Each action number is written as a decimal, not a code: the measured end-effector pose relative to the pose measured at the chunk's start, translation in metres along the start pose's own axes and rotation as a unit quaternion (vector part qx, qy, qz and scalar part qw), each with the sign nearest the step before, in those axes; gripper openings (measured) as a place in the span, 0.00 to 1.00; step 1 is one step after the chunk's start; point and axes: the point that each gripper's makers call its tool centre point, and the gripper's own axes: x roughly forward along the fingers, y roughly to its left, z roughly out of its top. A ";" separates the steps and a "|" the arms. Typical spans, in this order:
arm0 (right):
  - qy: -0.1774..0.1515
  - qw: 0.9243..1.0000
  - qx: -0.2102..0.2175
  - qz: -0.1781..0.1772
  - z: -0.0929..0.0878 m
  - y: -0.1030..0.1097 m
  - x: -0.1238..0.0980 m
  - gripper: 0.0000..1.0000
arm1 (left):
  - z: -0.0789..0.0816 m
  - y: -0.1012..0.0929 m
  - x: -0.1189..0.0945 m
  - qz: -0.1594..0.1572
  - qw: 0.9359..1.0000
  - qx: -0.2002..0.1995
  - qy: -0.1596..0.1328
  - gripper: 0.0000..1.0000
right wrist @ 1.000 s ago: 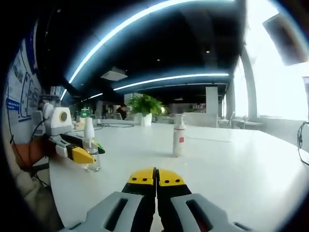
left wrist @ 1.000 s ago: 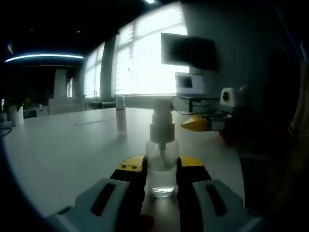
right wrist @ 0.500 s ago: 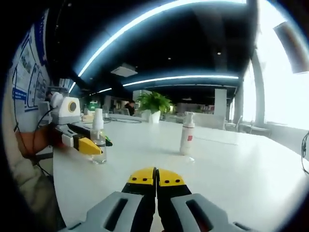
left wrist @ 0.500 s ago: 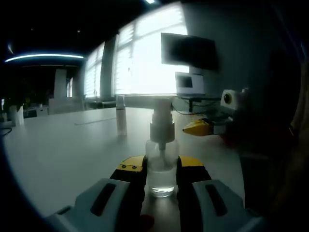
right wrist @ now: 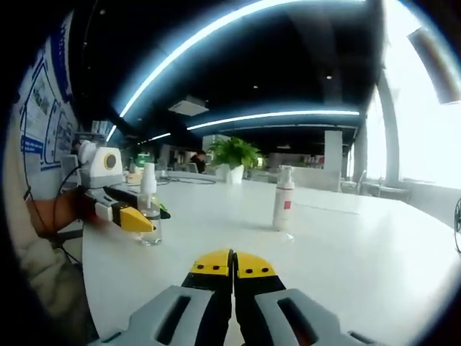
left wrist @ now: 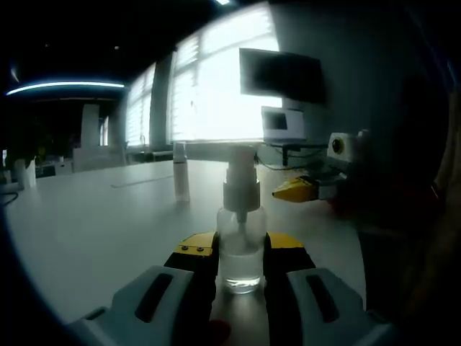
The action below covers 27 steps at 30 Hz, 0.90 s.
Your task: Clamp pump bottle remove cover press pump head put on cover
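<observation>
Left gripper (left wrist: 241, 268) squeezes clear pump bottle (left wrist: 241, 245) at frame bottom center, cover on. Right gripper (right wrist: 232, 268) jaws pressed together, holding nothing. White bottle (right wrist: 282, 207) mid-table (right wrist: 374, 259).

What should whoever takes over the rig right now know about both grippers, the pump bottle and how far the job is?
Left gripper: shut on the clear pump bottle, upright on the white table.
Right gripper: shut, empty, low over the table, off to the bottle's side.
A second, white bottle stands apart.
Done: clamping. Whether the cover is already off cannot be told.
Left: press pump head, put cover on.
</observation>
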 end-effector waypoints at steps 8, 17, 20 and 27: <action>0.001 1.000 -0.004 -0.001 0.000 0.001 0.001 0.00 | 0.000 0.000 0.000 -0.003 1.000 -0.003 0.000 0.16; 0.000 1.000 -0.008 0.002 0.000 0.001 0.001 0.00 | 0.000 0.001 0.000 0.001 1.000 -0.001 0.001 0.16; -0.001 1.000 -0.009 0.003 0.001 0.001 0.001 0.00 | 0.000 0.000 0.000 0.000 1.000 -0.002 0.001 0.16; -0.007 1.000 -0.008 -0.004 0.003 -0.001 0.000 0.00 | 0.000 -0.001 0.000 0.000 1.000 -0.002 0.001 0.16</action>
